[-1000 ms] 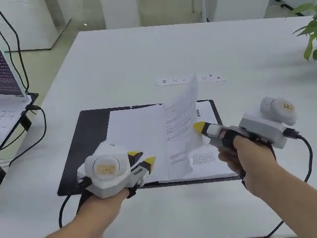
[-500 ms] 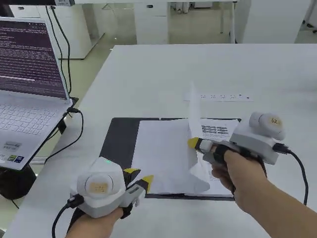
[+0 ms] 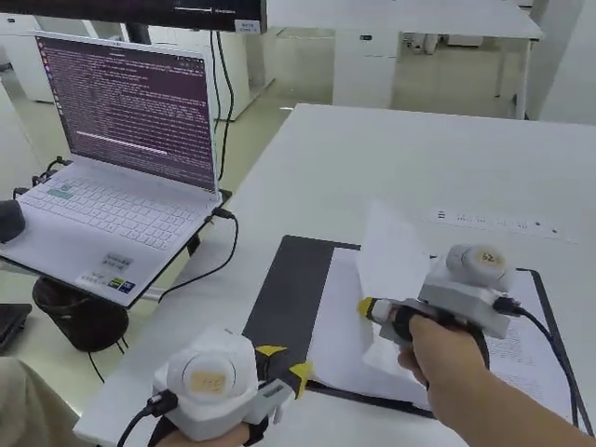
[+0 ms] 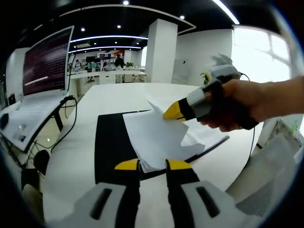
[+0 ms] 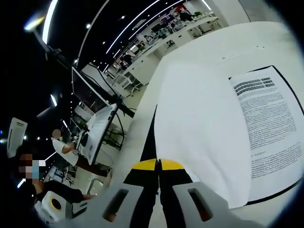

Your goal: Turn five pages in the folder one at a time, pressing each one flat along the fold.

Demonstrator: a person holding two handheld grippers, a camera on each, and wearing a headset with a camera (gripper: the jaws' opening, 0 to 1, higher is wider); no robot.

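A black folder (image 3: 291, 293) lies open on the white table with white pages in it. My right gripper (image 3: 365, 307) is shut on one lifted page (image 3: 389, 250), holding it up over the left half of the folder. In the right gripper view the yellow tips (image 5: 158, 165) pinch that blank page (image 5: 199, 123), and a printed page (image 5: 270, 118) lies flat to its right. My left gripper (image 3: 285, 363) hovers open at the folder's front left corner. Its tips (image 4: 153, 165) sit just before the page stack (image 4: 156, 137), holding nothing.
An open laptop (image 3: 121, 168) stands on a stand left of the table, with a cable (image 3: 209, 265) running along the table's left edge. A white power strip (image 3: 494, 222) lies behind the folder. A person's hand grips each gripper.
The right gripper has carried the lifted page leftward across the fold. The head camera swung left, bringing the laptop into view. The left gripper stays by the folder's front edge.
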